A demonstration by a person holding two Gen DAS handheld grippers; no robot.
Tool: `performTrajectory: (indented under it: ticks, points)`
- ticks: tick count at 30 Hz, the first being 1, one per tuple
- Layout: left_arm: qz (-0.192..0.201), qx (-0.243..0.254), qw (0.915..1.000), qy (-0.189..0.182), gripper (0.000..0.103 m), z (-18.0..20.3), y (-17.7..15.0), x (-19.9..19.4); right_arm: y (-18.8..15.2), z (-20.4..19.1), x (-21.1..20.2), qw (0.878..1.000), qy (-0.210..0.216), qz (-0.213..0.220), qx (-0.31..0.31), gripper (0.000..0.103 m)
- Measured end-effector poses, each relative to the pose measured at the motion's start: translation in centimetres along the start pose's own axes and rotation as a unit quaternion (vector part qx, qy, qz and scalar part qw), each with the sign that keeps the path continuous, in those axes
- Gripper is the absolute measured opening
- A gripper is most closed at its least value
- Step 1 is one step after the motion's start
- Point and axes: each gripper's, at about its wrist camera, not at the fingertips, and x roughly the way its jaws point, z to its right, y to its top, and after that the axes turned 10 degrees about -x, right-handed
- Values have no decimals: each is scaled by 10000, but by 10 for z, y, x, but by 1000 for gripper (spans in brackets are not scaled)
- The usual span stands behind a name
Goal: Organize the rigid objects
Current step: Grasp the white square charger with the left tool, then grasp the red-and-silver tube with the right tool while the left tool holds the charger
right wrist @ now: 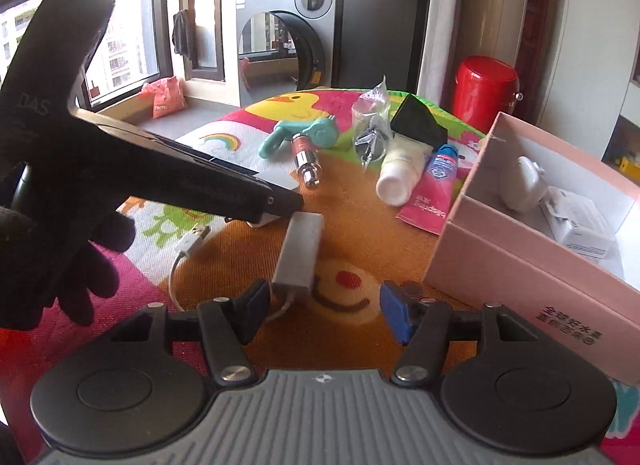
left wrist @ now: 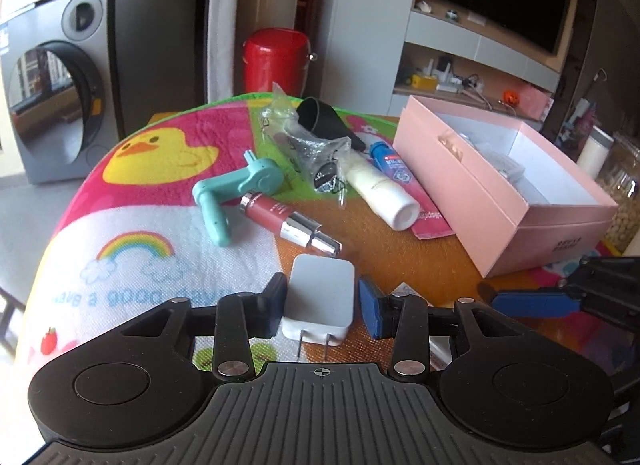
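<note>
On the table (left wrist: 400, 261) with a colourful cartoon mat, the left tongs (left wrist: 322, 307) stand half open around a white charger (left wrist: 320, 297); the pads look just beside it, not pressing. The right tongs (right wrist: 320, 315) are released, and a grey adapter (right wrist: 298, 253) lies just inside the left pad, near the pink box (right wrist: 516, 261).

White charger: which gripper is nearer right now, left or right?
Left. The left gripper straddles the white charger, a finger on each side, pads not clearly pressing. The right gripper is off to the side, open around a grey adapter.
</note>
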Motion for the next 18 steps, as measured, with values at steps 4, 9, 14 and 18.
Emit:
performTrajectory:
  ticks: [4, 9, 14, 18]
  points:
    - [171, -389, 9991, 6, 38, -23, -6, -14, 12, -2, -4, 9998, -76, 98, -126, 61]
    - [396, -1121, 9927, -179, 38, -55, -15, -29, 57, -7, -1, 9980, -57, 527, -358, 79]
    - [520, -1155, 9918, -198, 37, -55, -19, -32, 119, 7, 46, 9990, -4, 451, 43, 84]
    - [553, -855, 9948, -3, 37, -43, -19, -32, 151, 21, 99, 9988, 200, -3, 438, 84]
